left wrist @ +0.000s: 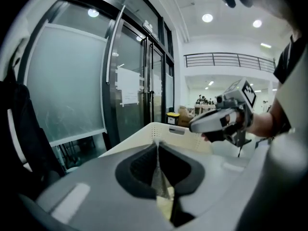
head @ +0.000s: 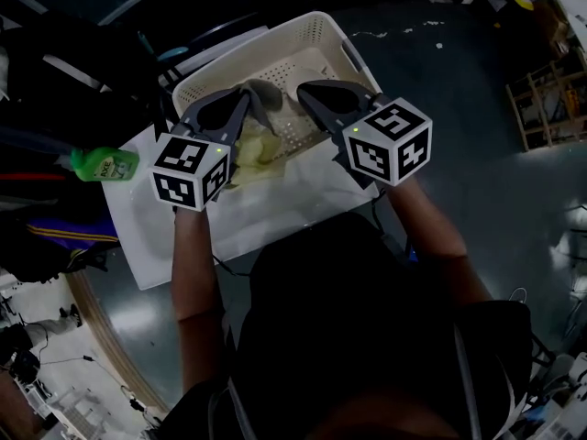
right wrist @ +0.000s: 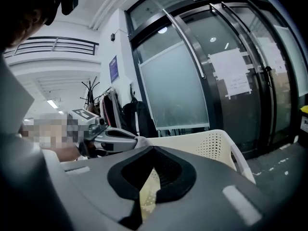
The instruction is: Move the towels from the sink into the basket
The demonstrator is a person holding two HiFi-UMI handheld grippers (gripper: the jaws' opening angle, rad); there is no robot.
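In the head view both grippers reach side by side over the near rim of a cream perforated basket (head: 316, 24). A pale yellow towel (head: 260, 145) hangs beneath them, between the basket and the white sink (head: 156, 236). My left gripper (head: 261, 88) is shut, with a thin fold of the towel (left wrist: 163, 196) pinched between its pads. My right gripper (head: 307, 92) is shut too, and yellow towel cloth (right wrist: 147, 191) shows between its pads. Each gripper view shows the other gripper close alongside, with the basket's wall (left wrist: 168, 129) (right wrist: 216, 143) just ahead.
A green dish-soap bottle (head: 103, 163) lies at the sink's left edge. Glass doors (right wrist: 226, 81) stand beyond the basket, with hung coats (right wrist: 137, 117) beside them. A wooden rack (head: 550, 99) is on the floor at right.
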